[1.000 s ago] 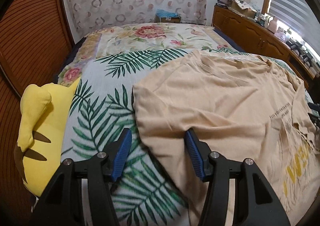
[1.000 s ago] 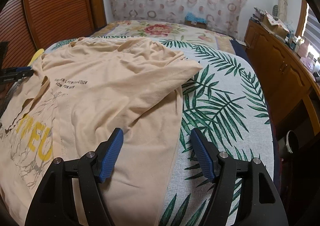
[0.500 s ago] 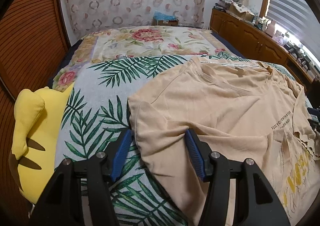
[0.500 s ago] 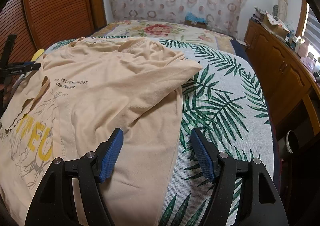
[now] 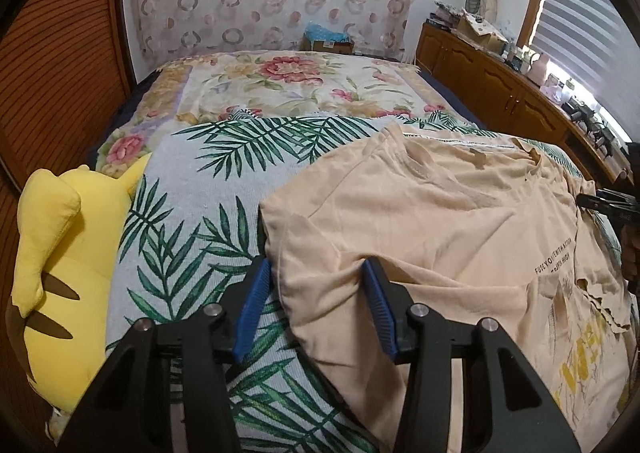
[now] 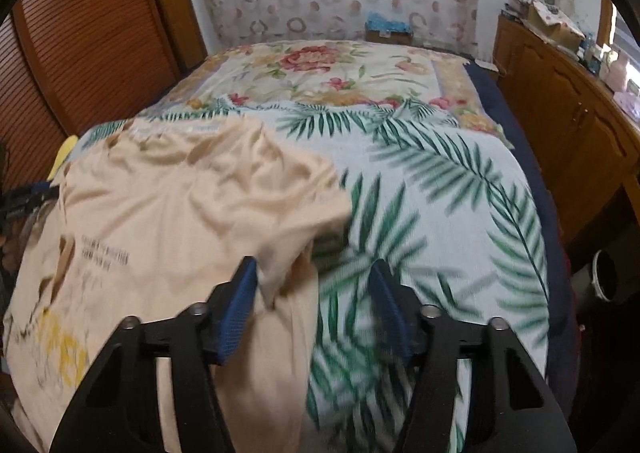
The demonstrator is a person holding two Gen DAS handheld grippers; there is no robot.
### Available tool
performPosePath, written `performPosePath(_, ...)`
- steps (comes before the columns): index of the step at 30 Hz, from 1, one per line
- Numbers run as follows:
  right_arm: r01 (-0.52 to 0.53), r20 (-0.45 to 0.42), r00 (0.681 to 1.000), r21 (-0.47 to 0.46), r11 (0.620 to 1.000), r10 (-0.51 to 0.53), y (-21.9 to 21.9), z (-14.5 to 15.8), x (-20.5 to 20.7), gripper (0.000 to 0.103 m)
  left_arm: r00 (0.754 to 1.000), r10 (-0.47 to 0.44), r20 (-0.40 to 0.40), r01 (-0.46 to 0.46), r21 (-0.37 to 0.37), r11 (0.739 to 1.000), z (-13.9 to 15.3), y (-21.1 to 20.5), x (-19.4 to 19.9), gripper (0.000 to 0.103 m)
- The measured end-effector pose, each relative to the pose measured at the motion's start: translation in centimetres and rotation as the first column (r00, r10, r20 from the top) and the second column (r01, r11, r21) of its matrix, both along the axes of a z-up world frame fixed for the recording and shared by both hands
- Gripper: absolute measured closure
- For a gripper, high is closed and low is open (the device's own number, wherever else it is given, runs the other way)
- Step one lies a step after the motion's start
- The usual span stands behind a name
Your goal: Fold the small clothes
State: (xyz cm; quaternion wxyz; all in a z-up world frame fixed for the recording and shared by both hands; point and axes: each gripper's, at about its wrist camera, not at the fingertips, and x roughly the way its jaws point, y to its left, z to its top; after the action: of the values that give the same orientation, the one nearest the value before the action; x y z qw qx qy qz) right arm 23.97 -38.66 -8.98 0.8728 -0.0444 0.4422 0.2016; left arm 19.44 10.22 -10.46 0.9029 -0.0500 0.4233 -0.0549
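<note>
A beige T-shirt point(image 5: 432, 221) with black text and a yellow print lies spread on the palm-leaf bedspread point(image 5: 192, 213). My left gripper point(image 5: 316, 293) is open, its blue pads on either side of the shirt's left sleeve edge, low over the fabric. In the right wrist view the same shirt point(image 6: 168, 213) lies at left. My right gripper point(image 6: 312, 293) is open over the right sleeve's hem, the left pad on the cloth, the right pad over bare bedspread point(image 6: 440, 213). The view is blurred.
A yellow plush toy point(image 5: 60, 273) lies at the bed's left edge. A wooden louvred door point(image 6: 80, 53) stands left. A wooden cabinet point(image 5: 500, 93) with clutter runs along the right. A floral blanket point(image 5: 280, 89) covers the far bed.
Both grippers moved forward toward the sleeves. The left jaws narrowed slightly around the left sleeve edge. The right gripper shifted right to the sleeve hem, and its view became blurred.
</note>
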Motion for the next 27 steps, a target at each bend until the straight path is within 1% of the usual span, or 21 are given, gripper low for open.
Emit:
performPosePath(2,-0.008,0.0,1.0,-0.012,1.0,0.008,0.9,-0.1,0.8,0.05,1.0,-0.005,0.001,0.005,0.002,1.0,0.0,-0.1,0.1,0.056)
performPosePath(4,-0.022,0.001,1.0,-0.023,1.0,0.022,1.7,-0.1,1.1,0.05,1.0,-0.013,0.005,0.013,-0.005,1.0,0.1,-0.2,0.2,0.068)
performPosePath(5,-0.029,0.005,1.0,-0.034,0.999,0.029,2.1,-0.1,1.1,0.05,1.0,-0.016,0.006,0.016,-0.011,1.0,0.1,-0.1,0.3,0.072)
performPosePath(6,-0.045,0.006,0.999,-0.041,0.998,0.045,2.5,-0.1,0.8,0.053,1.0,-0.016,0.006,0.017,-0.015,1.0,0.1,-0.1,0.4,0.084)
performPosePath(7,-0.062,0.01,0.998,-0.048,0.997,0.063,2.9,-0.1,0.7,0.058,1.0,-0.019,0.004,0.019,-0.015,1.0,0.1,-0.1,0.4,0.098)
performPosePath(8,-0.086,0.017,0.996,-0.064,0.994,0.087,3.5,-0.1,0.4,0.078,1.0,-0.016,0.002,0.016,-0.02,1.0,0.2,-0.1,0.4,0.099)
performPosePath(9,-0.092,0.024,0.995,-0.074,0.993,0.094,3.8,0.0,0.2,0.09,1.0,-0.014,0.011,0.014,-0.026,1.0,0.6,-0.2,0.2,0.1)
performPosePath(10,-0.113,0.025,0.993,-0.068,0.991,0.115,4.2,0.2,-0.1,0.096,0.999,-0.018,0.041,0.019,-0.028,0.999,1.4,-0.5,-0.4,0.1)
performPosePath(11,-0.125,0.038,0.991,-0.062,0.99,0.128,4.2,0.5,-0.3,0.097,0.998,-0.021,0.067,0.023,-0.032,0.999,2.1,-0.7,-1.0,0.1)
performPosePath(12,-0.125,0.073,0.989,-0.058,0.99,0.129,4.3,1.1,-0.9,0.098,0.996,-0.024,0.082,0.027,-0.038,0.999,2.7,-0.9,-1.5,0.1)
performPosePath(14,-0.129,0.116,0.985,-0.022,0.991,0.131,4.3,2.5,-2.0,0.099,0.988,-0.043,0.151,0.051,-0.046,0.998,5.0,-1.6,-3.8,0.101)
performPosePath(15,-0.135,0.152,0.979,0.007,0.991,0.133,4.1,3.7,-3.2,0.099,0.984,-0.053,0.17,0.062,-0.049,0.997,5.7,-1.7,-4.6,0.101)
performPosePath(17,-0.155,0.202,0.969,0.035,0.987,0.145,3.6,5.6,-5.4,0.099,0.97,-0.071,0.232,0.087,-0.061,0.994,7.8,-2.1,-7.8,0.101)
performPosePath(18,-0.162,0.217,0.965,0.041,0.986,0.15,3.5,6.2,-6.1,0.099,0.965,-0.078,0.25,0.096,-0.06,0.994,8.4,-2.3,-8.8,0.101)
performPosePath(20,-0.186,0.265,0.95,0.054,0.981,0.165,2.8,8.0,-9.3,0.099,0.951,-0.095,0.294,0.119,-0.066,0.991,9.8,-2.5,-12.3,0.101)
performPosePath(23,-0.208,0.29,0.94,0.076,0.975,0.178,1.6,9.6,-12.5,0.099,0.943,-0.111,0.314,0.142,-0.078,0.987,10.7,-2.4,-15.9,0.101)
performPosePath(24,-0.216,0.301,0.936,0.078,0.973,0.184,1.1,10.2,-14.1,0.099,0.942,-0.122,0.313,0.152,-0.073,0.986,10.9,-2.5,-17.3,0.101)
performPosePath(27,-0.23,0.307,0.932,0.095,0.968,0.192,-0.4,11.2,-17.1,0.099,0.938,-0.135,0.321,0.167,-0.076,0.983,11.3,-2.5,-20.1,0.101)
